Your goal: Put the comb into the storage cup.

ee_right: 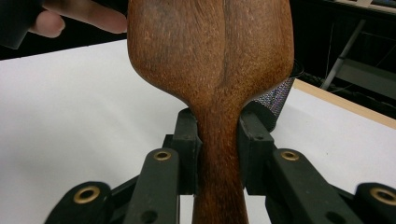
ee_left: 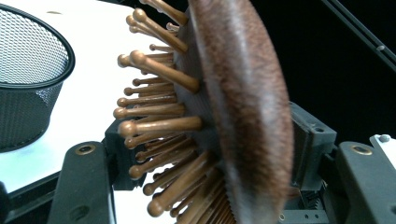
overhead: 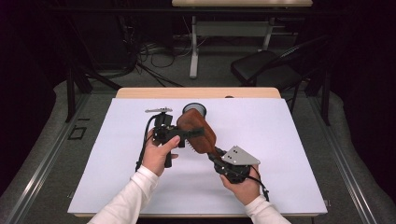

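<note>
High view: wooden hairbrush (overhead: 197,132) up above white surface (overhead: 289,140), between left gripper (overhead: 180,133) and right gripper (overhead: 215,154).
Left gripper view: jaws around brush head, pins against one pad, near mesh cup (ee_left: 28,74).
Right gripper view: jaws squeezed tight on brush handle.

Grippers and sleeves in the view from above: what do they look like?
Both grippers are black. The left gripper trails a black cable along the person's white left sleeve. The right gripper carries a grey three-cornered plate with small dots, trailing its own black cable. Each jaw link shows a brass-coloured ringed hole. The right sleeve is white too.
</note>
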The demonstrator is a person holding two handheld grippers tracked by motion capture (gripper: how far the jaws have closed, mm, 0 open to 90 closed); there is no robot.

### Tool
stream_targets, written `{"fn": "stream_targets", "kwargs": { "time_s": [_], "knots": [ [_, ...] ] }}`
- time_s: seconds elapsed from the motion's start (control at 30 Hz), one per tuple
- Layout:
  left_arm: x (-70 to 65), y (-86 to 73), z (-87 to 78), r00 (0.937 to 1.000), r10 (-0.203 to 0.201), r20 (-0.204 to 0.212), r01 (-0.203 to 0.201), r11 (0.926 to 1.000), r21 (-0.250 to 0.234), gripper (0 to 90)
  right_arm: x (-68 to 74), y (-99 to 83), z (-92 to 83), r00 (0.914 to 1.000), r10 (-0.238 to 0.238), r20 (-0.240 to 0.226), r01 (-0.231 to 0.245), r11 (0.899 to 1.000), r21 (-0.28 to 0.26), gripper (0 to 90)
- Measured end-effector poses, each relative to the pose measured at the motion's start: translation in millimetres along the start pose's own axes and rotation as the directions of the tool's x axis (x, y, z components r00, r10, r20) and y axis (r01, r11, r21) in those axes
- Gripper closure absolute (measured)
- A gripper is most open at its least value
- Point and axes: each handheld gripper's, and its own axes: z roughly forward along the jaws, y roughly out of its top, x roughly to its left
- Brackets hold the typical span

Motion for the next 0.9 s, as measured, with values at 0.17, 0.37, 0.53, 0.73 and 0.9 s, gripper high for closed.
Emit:
{"fn": "stream_targets", "kwargs": {
  "time_s": [0.17,0.37,0.53,0.73,0.9],
  "knots": [
    [0.4,0.3,0.0,0.9999,-0.011,-0.006,0.011,0.9999,0.009,36.5,0.2,-0.4,0.5,1.0,-0.004,0.004,0.004,1.0,-0.003,72.0],
    [1.7,1.1,-0.1,0.9994,-0.033,0.009,0.033,0.9994,0.012,36.7,0.7,-0.7,0.6,1.0,-0.005,0.003,0.005,1.0,-0.003,72.0],
    [2.9,1.4,-1.0,0.9986,-0.051,0.008,0.051,0.9985,0.018,37.4,1.1,-1.1,0.9,1.0,-0.008,0.003,0.008,1.0,0.001,72.0],
    [4.4,0.6,-1.1,0.9974,-0.069,0.02,0.069,0.9975,0.014,41.0,1.2,-1.5,0.7,0.9999,-0.012,0.005,0.012,1.0,0.0,72.0],
    [4.7,-0.1,-1.7,0.995,-0.096,0.029,0.096,0.9954,0.002,42.5,1.2,-1.9,0.9,0.9999,-0.014,0.006,0.014,1.0,-0.005,72.0]
  ]
}}
